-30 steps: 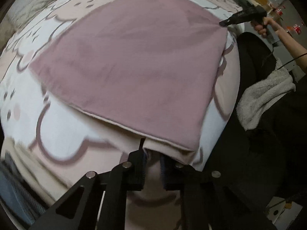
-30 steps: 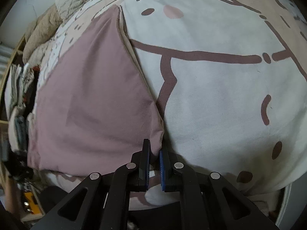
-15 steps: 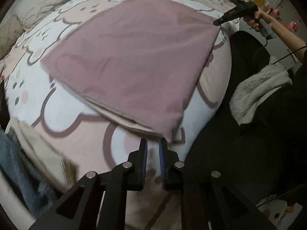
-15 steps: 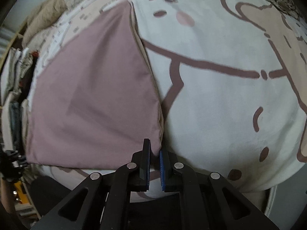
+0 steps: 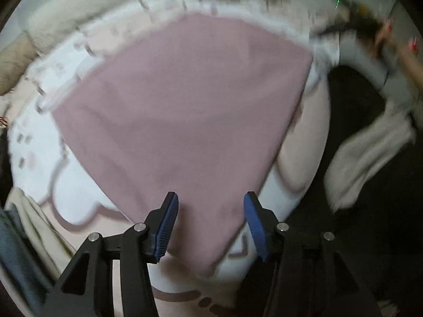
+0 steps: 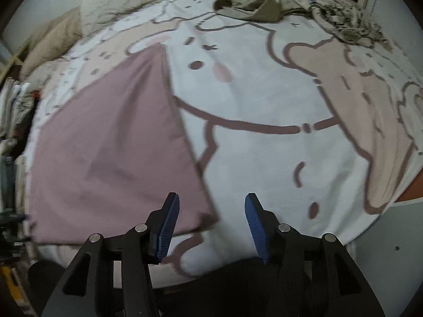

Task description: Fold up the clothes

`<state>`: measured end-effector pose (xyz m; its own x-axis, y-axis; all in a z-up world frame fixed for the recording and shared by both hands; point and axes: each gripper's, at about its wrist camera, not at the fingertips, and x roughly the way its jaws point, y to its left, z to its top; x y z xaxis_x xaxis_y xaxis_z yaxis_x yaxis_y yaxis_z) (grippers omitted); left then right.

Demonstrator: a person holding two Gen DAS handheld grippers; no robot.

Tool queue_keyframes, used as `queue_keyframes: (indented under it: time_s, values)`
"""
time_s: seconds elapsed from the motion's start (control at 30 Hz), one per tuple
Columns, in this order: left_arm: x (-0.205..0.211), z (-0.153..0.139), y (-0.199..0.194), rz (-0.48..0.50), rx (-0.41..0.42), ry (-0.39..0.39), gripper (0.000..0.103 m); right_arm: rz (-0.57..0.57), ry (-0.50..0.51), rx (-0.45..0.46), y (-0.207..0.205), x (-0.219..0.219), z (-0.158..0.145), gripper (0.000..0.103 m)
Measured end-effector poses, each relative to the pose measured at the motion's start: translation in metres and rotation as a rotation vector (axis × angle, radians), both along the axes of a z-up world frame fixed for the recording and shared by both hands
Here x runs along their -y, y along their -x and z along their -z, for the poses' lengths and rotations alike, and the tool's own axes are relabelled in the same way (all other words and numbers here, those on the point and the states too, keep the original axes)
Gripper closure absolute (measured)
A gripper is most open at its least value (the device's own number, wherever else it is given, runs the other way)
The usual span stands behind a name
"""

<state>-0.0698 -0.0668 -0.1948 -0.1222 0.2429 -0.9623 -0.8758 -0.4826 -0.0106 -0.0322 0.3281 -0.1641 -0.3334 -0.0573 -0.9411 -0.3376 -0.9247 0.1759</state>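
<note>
Hovering with both claws spread wide and empty, left gripper (image 5: pixel 210 223) and right gripper (image 6: pixel 211 223), we see the pink cloth (image 5: pixel 185 111) flat on the bedspread (image 6: pixel 264 100). Pinching bedspread with its corner could drag the fold crooked.

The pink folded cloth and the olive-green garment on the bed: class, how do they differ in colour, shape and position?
1. The pink folded cloth is dusty pink; the olive-green garment is drab green.
2. The pink cloth lies flat with straight edges; the green garment lies crumpled in a heap.
3. The pink cloth lies near the open right gripper; the green garment lies at the far side.

Both rest on the cartoon-print bedspread, gripped by nothing.
</note>
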Motion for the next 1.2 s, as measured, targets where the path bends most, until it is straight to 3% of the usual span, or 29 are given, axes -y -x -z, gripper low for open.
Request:
queue_keyframes:
  time_s: [0.1, 0.27, 0.33, 0.43, 0.57, 0.67, 0.87, 1.03, 1.17, 1.2]
  values:
    - [0.011, 0.003, -0.002, -0.022, -0.007, 0.004, 0.051, 0.016, 0.135, -0.009, -0.003, 0.002, 0.003, 0.051]
    - [0.022, -0.009, -0.006, -0.074, -0.047, 0.06, 0.051, 0.218, 0.449, 0.036, -0.018, -0.029, 0.036, 0.051]
    - [0.018, -0.026, -0.011, -0.101, -0.113, 0.034, 0.051, 0.251, 0.528, 0.05, -0.024, -0.036, 0.048, 0.051]
    - [-0.011, -0.066, -0.025, -0.113, -0.269, -0.095, 0.051, 0.277, 0.599, 0.05, -0.028, -0.037, 0.061, 0.055]
    - [-0.081, -0.095, -0.062, -0.017, -0.49, -0.207, 0.045, 0.325, 0.742, 0.004, -0.023, -0.039, 0.079, 0.059]
    - [-0.141, -0.093, -0.094, 0.099, -0.624, -0.236, 0.045, 0.29, 0.735, 0.012, -0.02, -0.042, 0.083, 0.097]
    - [-0.234, -0.051, -0.12, 0.233, -0.746, -0.19, 0.045, 0.15, 0.711, -0.04, -0.01, -0.036, 0.049, 0.097]
    - [-0.283, -0.031, -0.121, 0.209, -0.87, -0.162, 0.045, 0.043, 0.692, -0.014, 0.01, -0.026, 0.027, 0.097]
    - [-0.306, -0.025, -0.11, 0.176, -0.93, -0.147, 0.045, -0.04, 0.682, -0.006, 0.024, -0.014, 0.014, 0.097]
    - [-0.31, -0.023, -0.106, 0.167, -0.929, -0.138, 0.049, -0.054, 0.686, -0.011, 0.027, -0.013, 0.011, 0.097]
